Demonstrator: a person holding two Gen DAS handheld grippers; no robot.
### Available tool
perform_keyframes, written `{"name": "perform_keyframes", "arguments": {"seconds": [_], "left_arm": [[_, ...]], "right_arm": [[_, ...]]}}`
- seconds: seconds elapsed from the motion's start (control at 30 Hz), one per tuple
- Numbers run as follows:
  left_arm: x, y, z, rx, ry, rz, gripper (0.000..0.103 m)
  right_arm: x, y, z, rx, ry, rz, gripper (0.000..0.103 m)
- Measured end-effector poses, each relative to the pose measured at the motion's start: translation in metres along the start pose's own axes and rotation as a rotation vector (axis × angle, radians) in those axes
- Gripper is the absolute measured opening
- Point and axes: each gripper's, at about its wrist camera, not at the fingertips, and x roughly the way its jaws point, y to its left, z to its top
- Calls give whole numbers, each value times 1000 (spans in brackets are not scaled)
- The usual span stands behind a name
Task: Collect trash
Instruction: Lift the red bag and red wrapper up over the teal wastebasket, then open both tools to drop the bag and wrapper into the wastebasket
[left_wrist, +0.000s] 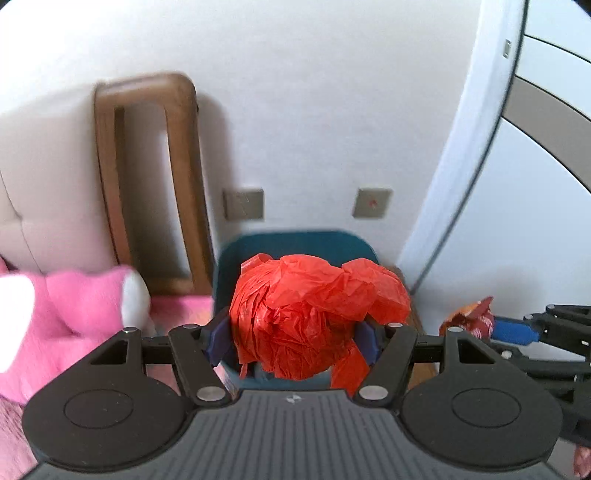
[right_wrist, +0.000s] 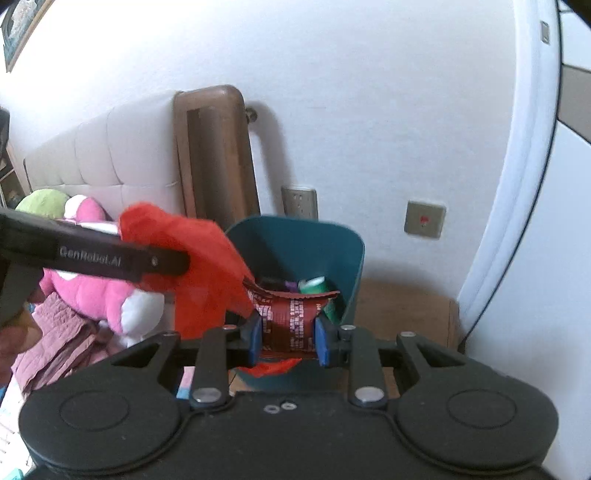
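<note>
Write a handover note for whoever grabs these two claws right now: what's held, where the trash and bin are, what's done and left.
Left claw: shut on crumpled red plastic bag.
Right claw: shut on dark red snack wrapper.
Teal bin: on the floor by the wall, ahead of both claws; some trash already inside.
Done: both pieces picked up.
Left: drop both into the bin.

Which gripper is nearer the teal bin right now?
Hard to call. The left gripper, shut on the red bag, and the right gripper, shut on the brown wrapper, both hang just before the teal bin.
</note>
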Motion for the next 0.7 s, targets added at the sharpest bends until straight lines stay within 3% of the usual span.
{"name": "perform_keyframes", "arguments": {"seconds": [0.17, 0.3, 0.7], "left_arm": [[31, 9, 19, 11, 3, 60, 67], [60, 15, 17, 16, 53, 88, 67], [113, 17, -4, 42, 183, 108, 67]], "right_arm": [[31, 9, 21, -56, 22, -31, 27], [55, 19, 25, -77, 69, -44, 27], [120, 29, 7, -100, 227, -85, 27]]}}
